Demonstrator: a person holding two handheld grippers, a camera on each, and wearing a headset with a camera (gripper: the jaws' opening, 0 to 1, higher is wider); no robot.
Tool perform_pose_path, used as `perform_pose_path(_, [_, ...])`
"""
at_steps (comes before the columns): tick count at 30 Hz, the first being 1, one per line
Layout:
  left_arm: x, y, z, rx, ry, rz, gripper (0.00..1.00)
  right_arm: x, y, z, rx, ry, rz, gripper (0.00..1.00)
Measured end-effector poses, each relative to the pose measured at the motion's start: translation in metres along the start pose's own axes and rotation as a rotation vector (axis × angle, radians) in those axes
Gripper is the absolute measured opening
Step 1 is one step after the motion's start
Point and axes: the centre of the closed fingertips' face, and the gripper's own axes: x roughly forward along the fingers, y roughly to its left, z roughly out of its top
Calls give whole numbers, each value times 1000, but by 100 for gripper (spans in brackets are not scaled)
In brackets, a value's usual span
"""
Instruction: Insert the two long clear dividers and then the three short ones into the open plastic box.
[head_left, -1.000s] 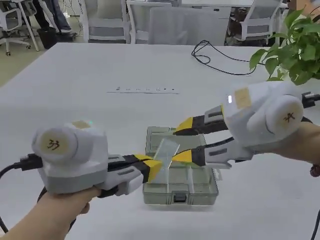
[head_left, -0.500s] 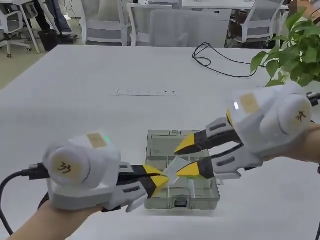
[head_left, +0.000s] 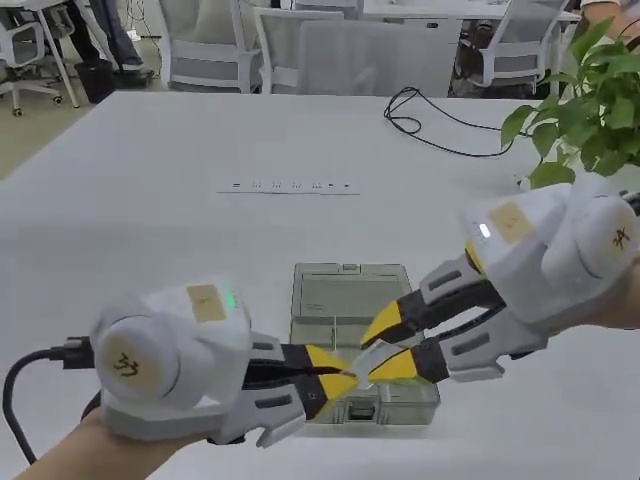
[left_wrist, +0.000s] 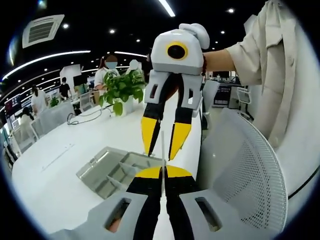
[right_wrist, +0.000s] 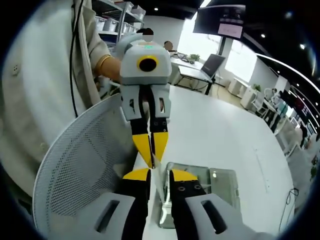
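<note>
Left tongs (head_left: 343, 383), "33" label (head_left: 127, 365), on divider (head_left: 362, 362)

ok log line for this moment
left gripper: shut on clear divider | right gripper: open, jaws either side of it | plastic box: open, below

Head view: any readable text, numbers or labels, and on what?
"33": handwritten on the round white end cap of the left gripper.
Mark on the white dome cap of the right gripper: blurred, unreadable.
Marks on the thin strip on the white table: too small to read.
</note>
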Motion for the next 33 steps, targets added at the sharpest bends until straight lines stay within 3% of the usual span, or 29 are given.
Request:
perform_pose_path(9, [-1,-1,5,-2,-18,-16,0,-2,2,-1,29,-7,19,8])
perform_pose_path(16, [-3,3,3,8,-13,3,0,1,5,0,0,3,26,3])
perform_pose_path(27, [-8,14,2,-74,-45,90,2,2,-4,3,3,2,-28,2])
perform_pose_path(33, [-11,17,-2,-125,-57,117,10,0,-7,2,0,5,-45,2])
